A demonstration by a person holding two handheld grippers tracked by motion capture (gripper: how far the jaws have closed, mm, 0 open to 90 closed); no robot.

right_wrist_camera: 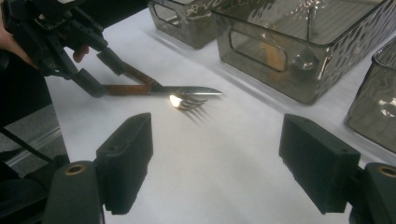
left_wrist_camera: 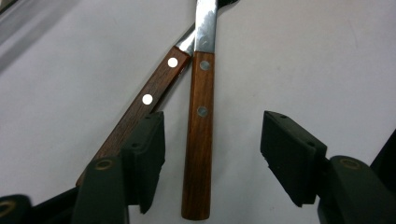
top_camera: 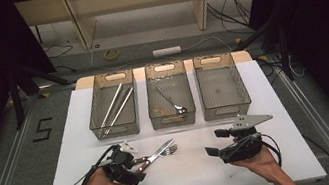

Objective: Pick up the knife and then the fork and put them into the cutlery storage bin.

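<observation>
Two wooden-handled, steel-bladed pieces on white tabletop (top_camera: 246,170): knife (left_wrist_camera: 200,135) and fork (left_wrist_camera: 140,112), handles crossing, not yet sorted. Left gripper (left_wrist_camera: 212,149) part-open, jaws straddling knife handle, no pad contact seen. Right gripper (right_wrist_camera: 219,154) wide, empty, well apart from both. Already binned in smoky translucent plastic trays (top_camera: 226,107): steel rods (top_camera: 115,106) left, spoon (top_camera: 172,102) centre; right tray bare.
</observation>
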